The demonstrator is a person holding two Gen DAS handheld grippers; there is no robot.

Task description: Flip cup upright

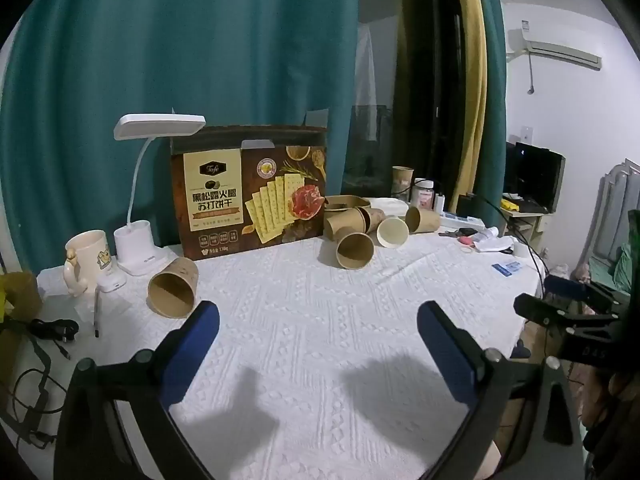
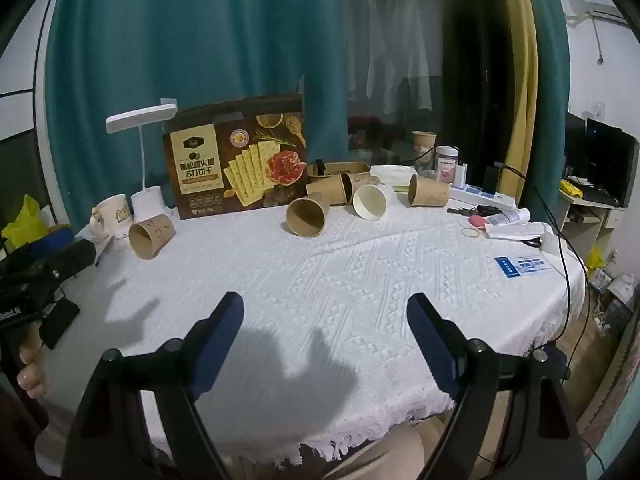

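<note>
Both jaws gape above tipped cups [image 1: 173,293] (brown paper).

Brown paper cups [image 1: 174,293] on a white diamond-embossed tablecloth [image 1: 320,320] (teal curtain [image 1: 180,60] behind)

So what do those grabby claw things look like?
Each one is a black plastic claw. The left gripper and the right gripper both have two fingers faced with ribbed dark blue pads, joined to black arms by round silver bolts. White lettering marks the black bodies. A bare thumb shows beside one handle; no sleeve is visible.
</note>
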